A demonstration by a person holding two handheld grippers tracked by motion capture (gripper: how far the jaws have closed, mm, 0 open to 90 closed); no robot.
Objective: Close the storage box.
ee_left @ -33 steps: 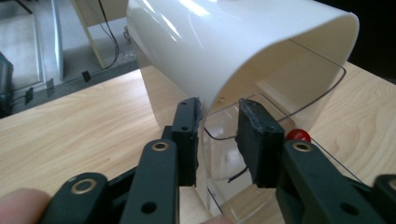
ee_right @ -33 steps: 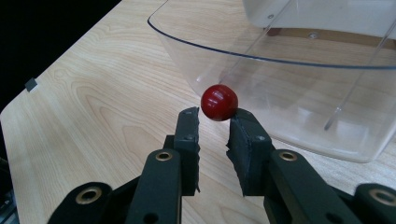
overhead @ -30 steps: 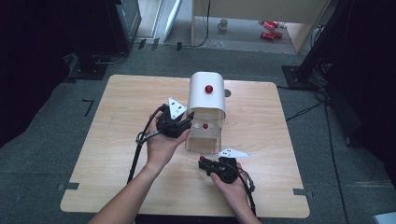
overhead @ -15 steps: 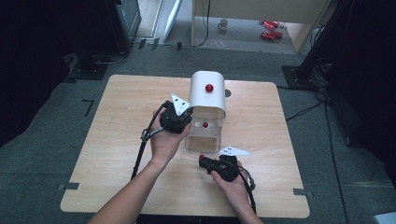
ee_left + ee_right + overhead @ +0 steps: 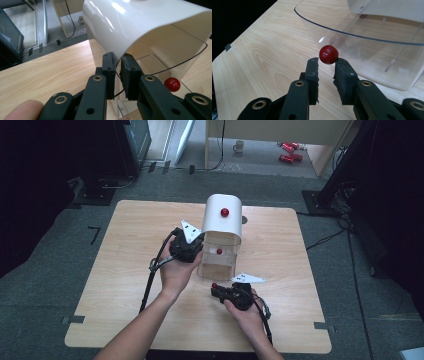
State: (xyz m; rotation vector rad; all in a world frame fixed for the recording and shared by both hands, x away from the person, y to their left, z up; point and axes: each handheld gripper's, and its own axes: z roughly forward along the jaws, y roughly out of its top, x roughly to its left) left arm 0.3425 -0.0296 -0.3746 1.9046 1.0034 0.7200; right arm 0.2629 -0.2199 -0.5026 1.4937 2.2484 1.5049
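Observation:
A clear plastic box (image 5: 217,262) stands mid-table under a white curved lid (image 5: 222,222) with a red knob (image 5: 225,212). My left gripper (image 5: 194,247) is at the box's left side. In the left gripper view its jaws (image 5: 119,58) have just been closing and are shut on the thin clear wall (image 5: 160,63), right below the lid's edge (image 5: 130,32). A red ball (image 5: 172,84) sits inside the box. My right gripper (image 5: 216,289) lies in front of the box, shut on another red ball (image 5: 328,54) at its fingertips, beside the clear wall (image 5: 372,50).
The wooden table (image 5: 125,270) has bare room to the left and right of the box. Black cables (image 5: 150,280) trail from both grippers toward the near edge. Dark equipment and a shelf unit stand on the floor beyond the table.
The right gripper with its ball has edged slightly toward the box. The left hand has stayed at the box's side.

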